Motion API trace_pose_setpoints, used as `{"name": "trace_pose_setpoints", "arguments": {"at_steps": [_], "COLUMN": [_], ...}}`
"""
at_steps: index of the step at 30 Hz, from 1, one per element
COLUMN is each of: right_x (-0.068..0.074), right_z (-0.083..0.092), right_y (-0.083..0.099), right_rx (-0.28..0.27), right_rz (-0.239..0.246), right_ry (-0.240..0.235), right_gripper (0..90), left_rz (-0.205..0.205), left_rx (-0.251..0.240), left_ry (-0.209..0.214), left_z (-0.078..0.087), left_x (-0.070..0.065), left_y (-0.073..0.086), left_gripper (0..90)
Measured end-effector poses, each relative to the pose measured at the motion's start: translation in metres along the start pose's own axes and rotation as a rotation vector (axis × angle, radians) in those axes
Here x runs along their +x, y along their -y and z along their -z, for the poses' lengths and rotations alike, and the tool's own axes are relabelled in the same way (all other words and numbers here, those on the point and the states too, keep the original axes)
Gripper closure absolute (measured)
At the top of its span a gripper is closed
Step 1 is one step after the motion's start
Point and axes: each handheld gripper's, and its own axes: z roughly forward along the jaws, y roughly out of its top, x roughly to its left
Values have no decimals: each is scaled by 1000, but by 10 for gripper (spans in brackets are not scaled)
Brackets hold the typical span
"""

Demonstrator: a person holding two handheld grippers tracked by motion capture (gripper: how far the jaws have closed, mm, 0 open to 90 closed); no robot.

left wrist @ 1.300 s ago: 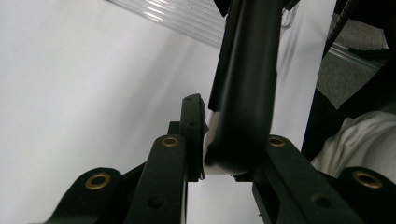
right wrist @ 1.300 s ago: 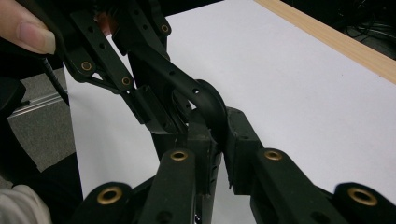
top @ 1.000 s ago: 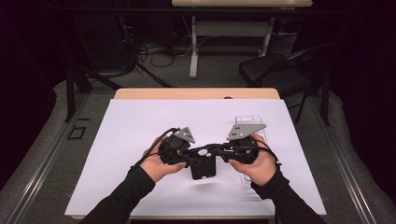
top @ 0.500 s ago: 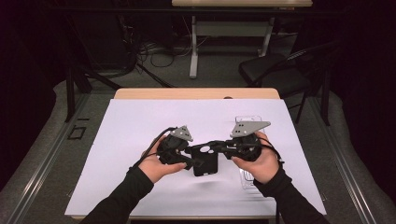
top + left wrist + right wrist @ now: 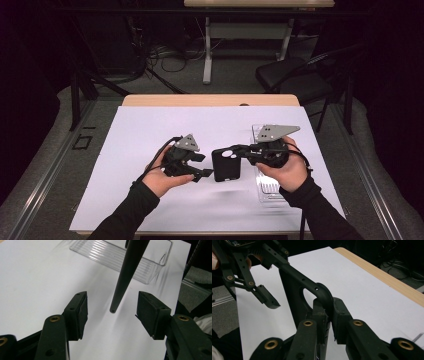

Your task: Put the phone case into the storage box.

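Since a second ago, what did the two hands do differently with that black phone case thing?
The left gripper has just been opening its jaws and has let go of the black case, whose thin edge now hangs untouched between its pads. The case has shifted a little toward the right side. The right gripper stays clamped on it, and the clear tray has not moved.

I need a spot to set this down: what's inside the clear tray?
The clear tray looks empty in the left gripper view: just its ribbed bottom. The black phone case crosses in front, hiding a strip of it.
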Motion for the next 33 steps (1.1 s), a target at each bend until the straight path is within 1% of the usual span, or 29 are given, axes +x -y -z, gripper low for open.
{"name": "trace_pose_setpoints", "arguments": {"at_steps": [3,9,11,13,14,15,17,19,20,22,23,24,28,31,33], "right_x": [-4,-12,-15,-17,-18,-19,-20,-21,-22,-23,-24,-25,-27,-30,-32], "right_z": [4,10,11,13,14,15,17,19,19,21,21,22,25,26,27], "right_y": [0,-1,-1,-2,-2,-3,-4,-5,-5,-6,-7,-7,-8,-9,-9], "right_rx": [-4,-7,-10,-15,-15,-19,-22,-22,-27,-28,-31,-33,-38,-42,-46], "right_rz": [-1,-17,-18,-20,-17,-21,-14,-8,-11,-14,-13,-12,-13,-15,-20], "right_ry": [4,11,18,21,20,22,30,32,35,37,40,40,47,51,53], "right_gripper": [830,830,830,830,830,830,830,830,830,830,830,830,830,830,830], "left_rz": [23,51,71,74,87,108,119,132,141,149,162,167,196,240,258], "left_rx": [-10,-24,-36,-53,-61,-66,-79,-95,-94,-92,-92,-91,-106,-117,-124], "left_ry": [-3,-31,-31,-49,-54,-49,-55,-72,-78,-100,-111,-119,-135,-133,-140], "left_z": [2,5,6,8,9,10,13,15,16,17,18,19,24,28,30], "left_x": [2,10,13,15,16,18,20,22,24,27,28,30,34,37,38], "left_y": [4,15,19,24,26,28,33,38,41,45,48,50,59,64,68], "left_gripper": [426,416,415,397,387,370,362,336,315,313,300,286,270,239,227]}}
